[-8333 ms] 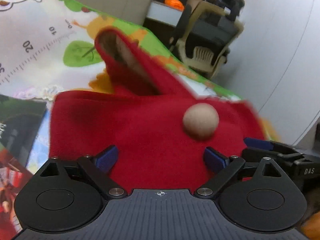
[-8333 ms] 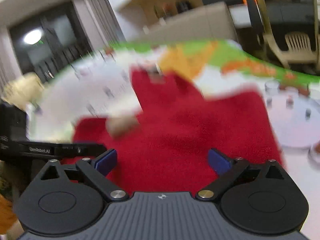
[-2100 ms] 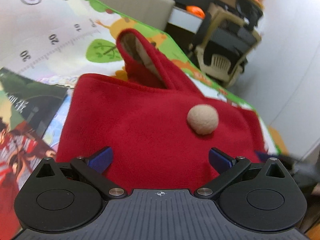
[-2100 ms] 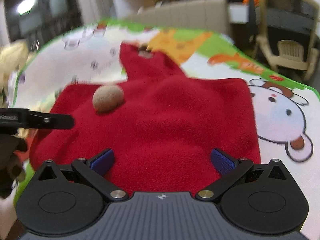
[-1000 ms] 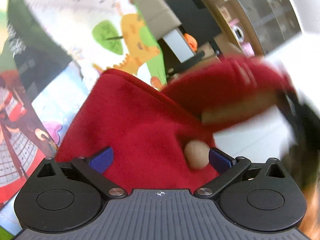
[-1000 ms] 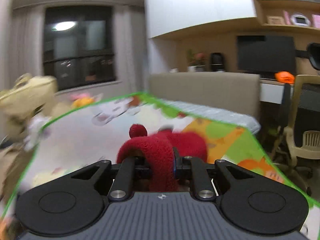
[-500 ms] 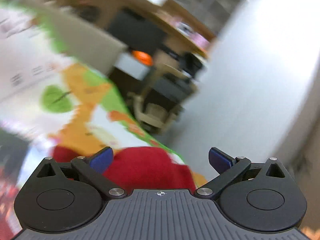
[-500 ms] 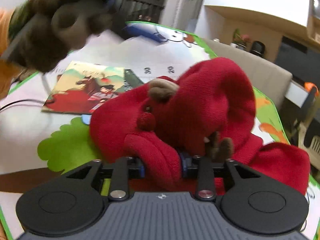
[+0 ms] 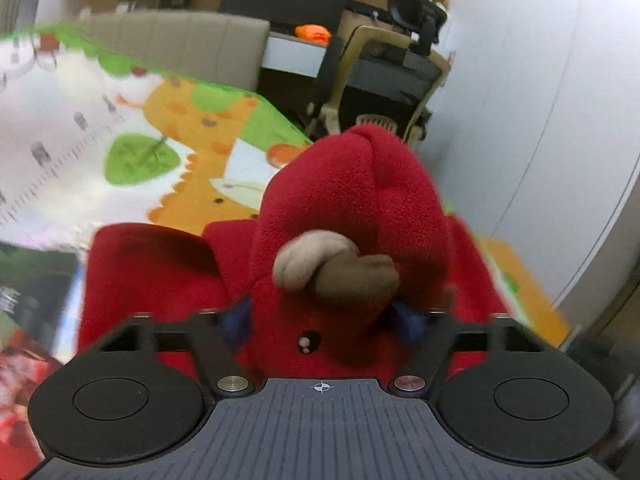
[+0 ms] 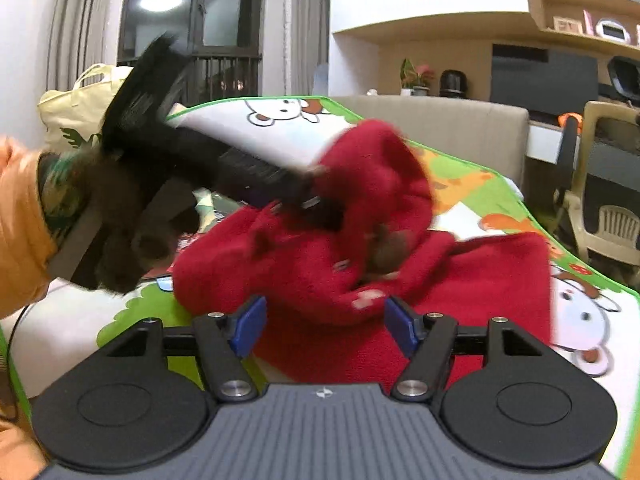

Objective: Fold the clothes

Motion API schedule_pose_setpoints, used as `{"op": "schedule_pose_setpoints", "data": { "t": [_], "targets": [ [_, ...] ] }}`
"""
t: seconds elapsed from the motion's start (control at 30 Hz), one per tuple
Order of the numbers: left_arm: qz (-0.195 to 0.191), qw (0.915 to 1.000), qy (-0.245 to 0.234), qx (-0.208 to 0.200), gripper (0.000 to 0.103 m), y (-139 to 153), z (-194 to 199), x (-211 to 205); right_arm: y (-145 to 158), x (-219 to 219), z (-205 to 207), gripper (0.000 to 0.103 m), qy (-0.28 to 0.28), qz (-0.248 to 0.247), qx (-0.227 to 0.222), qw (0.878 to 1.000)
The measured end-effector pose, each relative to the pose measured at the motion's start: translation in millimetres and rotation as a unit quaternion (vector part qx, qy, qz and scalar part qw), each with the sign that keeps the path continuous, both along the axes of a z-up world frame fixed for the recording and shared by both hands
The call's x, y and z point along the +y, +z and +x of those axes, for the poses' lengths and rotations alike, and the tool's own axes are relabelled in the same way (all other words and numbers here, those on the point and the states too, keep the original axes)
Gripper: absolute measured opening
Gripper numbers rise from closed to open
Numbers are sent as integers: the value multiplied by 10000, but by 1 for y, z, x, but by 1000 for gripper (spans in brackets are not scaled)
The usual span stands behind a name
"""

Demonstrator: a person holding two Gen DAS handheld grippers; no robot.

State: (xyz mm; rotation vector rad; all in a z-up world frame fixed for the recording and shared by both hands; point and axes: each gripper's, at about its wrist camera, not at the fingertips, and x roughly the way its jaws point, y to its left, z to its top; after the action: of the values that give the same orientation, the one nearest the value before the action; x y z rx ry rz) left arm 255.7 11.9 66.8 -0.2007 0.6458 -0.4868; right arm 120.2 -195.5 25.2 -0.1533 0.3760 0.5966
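One fuzzy red fleece garment (image 9: 352, 208) is all there is to fold, and it sits bunched on the cartoon-print play mat (image 9: 168, 136). Two grippers are in play: the left gripper (image 9: 320, 320) has its jaws clamped on a raised hump of the fleece, right by one tan and brown stuffed ear (image 9: 336, 268). The right gripper (image 10: 322, 326) hangs over the near hem with its blue pads (image 10: 249, 325) apart, holding nothing. One gloved hand (image 10: 120, 216) grips the left tool.
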Motion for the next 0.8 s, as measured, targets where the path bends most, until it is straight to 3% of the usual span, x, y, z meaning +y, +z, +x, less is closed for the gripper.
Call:
{"op": "schedule_pose_setpoints", "data": {
  "t": [0.03, 0.07, 0.13, 0.2, 0.27, 0.33, 0.37, 0.43, 0.5, 0.53, 0.57, 0.67, 0.8],
  "targets": [
    [-304, 9995, 22, 102, 58, 3, 5, 6, -4, 11, 2, 61, 2, -87, -94, 9999],
    [-641, 9977, 48, 198, 51, 5, 11, 12, -6, 19, 6, 37, -60, -237, -231, 9994],
    [-1239, 9915, 224, 340, 44, 10, 20, 32, -1, 23, 19, 6, -284, -387, -401, 9980],
    [-1467, 9874, 455, 390, 43, 12, 22, 51, 22, 2, 30, 7, -706, -154, -623, 9954],
    [-1306, 9884, 635, 446, 47, 5, 19, 64, 45, -20, 32, 6, -1166, -168, -1049, 9875],
    [-1051, 9895, 632, 769, 52, -18, 16, 68, 56, -37, 29, 7, -1433, -346, -1284, 9807],
    [-938, 9894, 596, 936, 58, -30, 14, 68, 55, -46, 29, 7, -1414, -248, -1119, 9833],
    [-765, 9908, 527, 989, 57, -41, 7, 68, 52, -63, 29, 11, -1319, 60, -689, 9888],
    [-771, 9921, 456, 883, 62, -34, 3, 72, 38, -83, 34, 28, -914, 992, 289, 9904],
    [-775, 9926, 421, 830, 70, -30, 2, 74, 30, -90, 37, 43, -783, 1469, 701, 9835],
    [-742, 9940, 387, 702, 77, -22, 0, 74, 21, -94, 41, 48, -695, 1904, 1037, 9737],
    [-465, 9985, 288, -17, 94, 21, -5, 66, 2, -91, 56, 53, -553, 2747, 1628, 9460],
    [26, 9980, 271, -579, 96, 61, 10, 32, -20, -74, 75, 58, -528, 3432, 2275, 9098]
  ]
}}
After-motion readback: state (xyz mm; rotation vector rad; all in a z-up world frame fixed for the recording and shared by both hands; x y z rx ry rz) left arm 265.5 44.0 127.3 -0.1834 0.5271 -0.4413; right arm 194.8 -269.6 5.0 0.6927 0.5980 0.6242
